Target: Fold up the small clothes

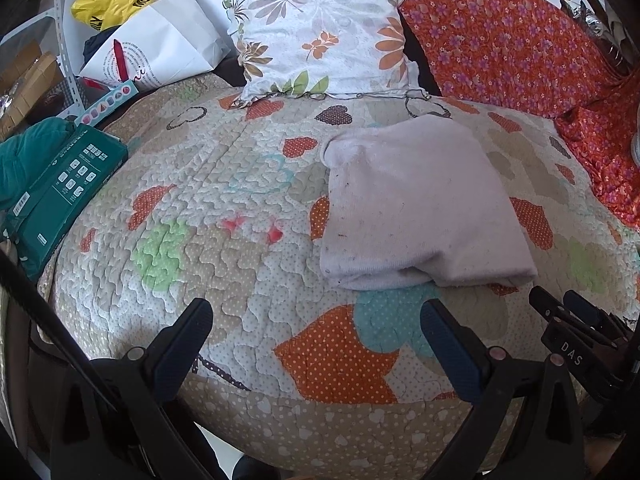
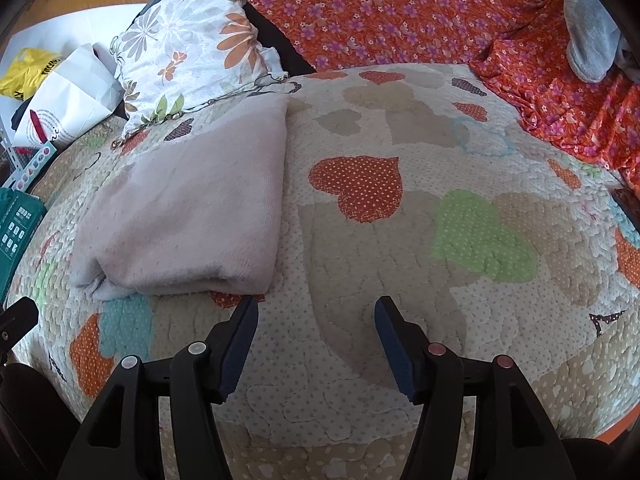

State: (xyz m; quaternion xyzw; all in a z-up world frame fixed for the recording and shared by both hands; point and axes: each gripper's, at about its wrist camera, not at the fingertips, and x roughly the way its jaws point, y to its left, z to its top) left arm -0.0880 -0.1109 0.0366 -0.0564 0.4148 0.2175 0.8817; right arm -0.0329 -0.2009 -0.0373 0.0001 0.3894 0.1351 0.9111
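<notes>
In the left wrist view, the left gripper (image 1: 316,316) hangs over the heart-patterned quilt (image 1: 200,208) with its jaws spread wide and nothing between them, while the folded pale pink garment (image 1: 416,200) lies flat on the quilt just ahead and to the right, below the floral pillow (image 1: 320,28) and left of the orange flowered cloth (image 1: 500,40); a green box (image 1: 64,184) sits at the quilt's left edge. In the right wrist view, the right gripper (image 2: 316,312) also stands parted and empty above the quilt (image 2: 400,240), its left finger just short of the near folded edge of the garment (image 2: 192,208), which lies ahead to the left.
</notes>
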